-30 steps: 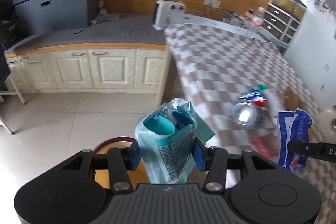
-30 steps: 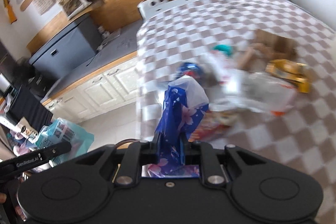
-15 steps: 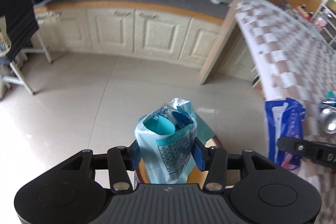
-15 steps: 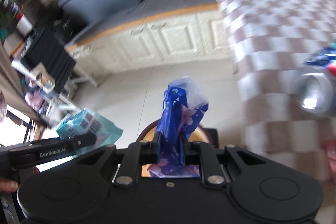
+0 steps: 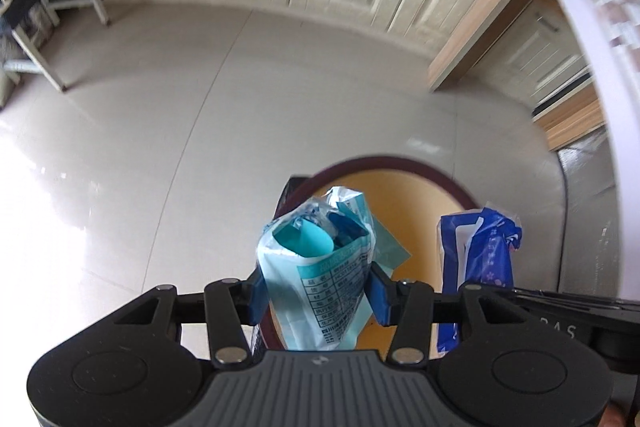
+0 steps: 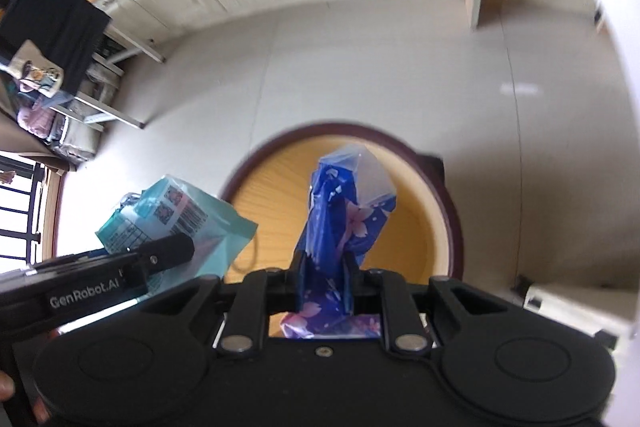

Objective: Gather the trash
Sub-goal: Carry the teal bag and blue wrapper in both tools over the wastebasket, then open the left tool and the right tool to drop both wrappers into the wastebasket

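With your left gripper clamping the teal packet and your right gripper pinching the blue wrapper, both jaws above the bin, the drop step is in hand: release them inside its rim.

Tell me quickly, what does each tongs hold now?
Left tongs: closed on the teal wrapper.
Right tongs: closed on the blue flowered wrapper.

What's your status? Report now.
Left gripper shut on teal packet. Right gripper shut on blue wrapper. Both above round bin; nothing blocking.
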The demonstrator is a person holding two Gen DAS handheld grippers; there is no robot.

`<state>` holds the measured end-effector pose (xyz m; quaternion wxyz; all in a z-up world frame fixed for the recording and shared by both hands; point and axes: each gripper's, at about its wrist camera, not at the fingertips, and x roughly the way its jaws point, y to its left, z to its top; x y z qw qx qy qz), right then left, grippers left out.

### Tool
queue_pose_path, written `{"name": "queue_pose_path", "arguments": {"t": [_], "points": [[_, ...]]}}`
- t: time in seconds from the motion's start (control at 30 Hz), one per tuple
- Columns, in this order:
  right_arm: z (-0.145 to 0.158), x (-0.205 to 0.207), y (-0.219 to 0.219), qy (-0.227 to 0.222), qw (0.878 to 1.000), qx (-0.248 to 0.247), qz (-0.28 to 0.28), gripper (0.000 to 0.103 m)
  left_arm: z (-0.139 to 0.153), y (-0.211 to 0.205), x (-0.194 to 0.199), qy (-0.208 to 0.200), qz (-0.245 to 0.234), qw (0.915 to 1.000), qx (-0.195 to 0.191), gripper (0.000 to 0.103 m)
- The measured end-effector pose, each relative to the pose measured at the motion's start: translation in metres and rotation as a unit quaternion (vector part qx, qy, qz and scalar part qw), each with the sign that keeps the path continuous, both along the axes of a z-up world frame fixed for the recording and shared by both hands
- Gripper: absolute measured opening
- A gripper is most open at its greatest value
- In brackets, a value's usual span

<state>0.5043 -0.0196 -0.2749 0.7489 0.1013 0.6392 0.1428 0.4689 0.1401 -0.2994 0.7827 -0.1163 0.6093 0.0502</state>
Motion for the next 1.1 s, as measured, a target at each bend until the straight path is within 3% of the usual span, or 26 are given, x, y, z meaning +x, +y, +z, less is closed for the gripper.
{"name": "queue_pose_path", "arguments": {"t": [0.27,0.4,0.5,0.57,0.87,1.1], "points": [[-0.058,0.019,-0.004,0.053,0.998,-0.01,-0.033,0.022,-0.058,-0.005,0.015,0.038,0.008,0.9992,-0.007,0.05],[-0.075,0.024,-0.007,0.059,0.997,-0.013,-0.038,0.022,-0.069,-0.01,0.02,0.039,0.007,0.9992,-0.005,0.05],[-0.083,0.029,-0.009,0.056,0.997,-0.019,-0.039,0.029,-0.077,-0.012,0.024,0.037,-0.002,0.9993,0.001,0.051],[-0.085,0.03,-0.011,0.054,0.998,-0.017,-0.04,0.038,-0.077,-0.011,0.026,0.038,-0.006,0.9993,0.0,0.053],[-0.078,0.031,-0.012,0.048,0.998,-0.025,-0.044,0.058,-0.08,-0.01,0.031,0.055,-0.014,0.9984,0.006,0.072],[-0.072,0.027,-0.012,0.048,0.997,-0.034,-0.047,0.063,-0.072,-0.007,0.024,0.053,-0.023,0.9983,0.008,0.072]]}}
